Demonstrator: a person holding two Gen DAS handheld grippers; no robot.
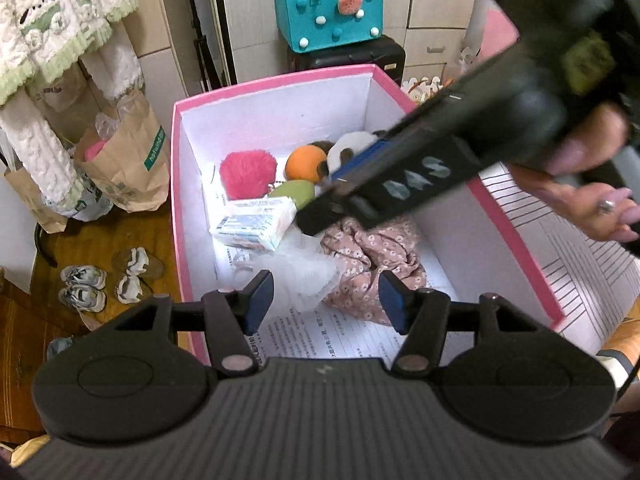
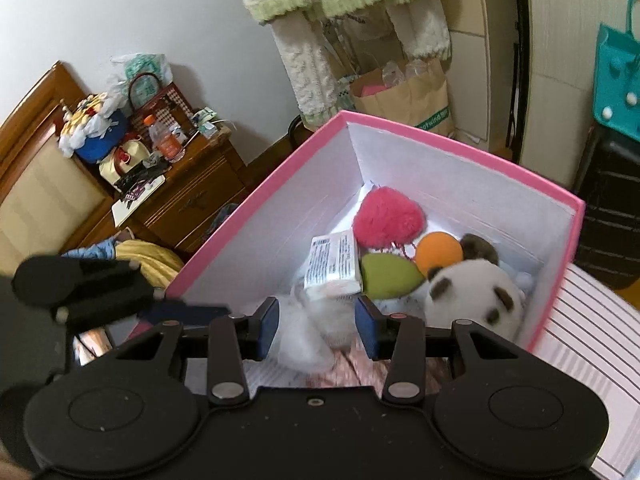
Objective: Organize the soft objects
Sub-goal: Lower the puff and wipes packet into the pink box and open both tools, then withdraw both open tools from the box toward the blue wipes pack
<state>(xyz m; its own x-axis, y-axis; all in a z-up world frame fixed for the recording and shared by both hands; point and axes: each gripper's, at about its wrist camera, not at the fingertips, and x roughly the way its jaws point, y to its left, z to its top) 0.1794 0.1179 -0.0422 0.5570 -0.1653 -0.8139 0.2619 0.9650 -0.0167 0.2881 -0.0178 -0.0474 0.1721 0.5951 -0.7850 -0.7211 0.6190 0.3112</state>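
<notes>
Bedroom clutter rings the pink box (image 1: 178,184), soft toys packed at the upper centre to save room. Left claw (image 1: 326,298) hangs part-open, empty, above floral cloth (image 1: 372,248); right claw (image 2: 316,322) straddles white mesh (image 2: 308,340), grip unclear.

The left gripper (image 1: 326,298) points steeply down, its two blue-padded fingers (image 1: 259,300) standing apart with open space between them and nothing pressed by either pad. The right gripper (image 2: 316,322) tilts down at much the same angle, crossing in front of the left from the upper right. Its jaws are also parted, the pads (image 2: 269,326) not visibly clamping anything. The person's right hand (image 1: 588,184) wraps the handle of that gripper, fingers curled around the grip, a ring on one finger. From the right wrist view the left gripper shows as a blurred dark shape at the lower left.
</notes>
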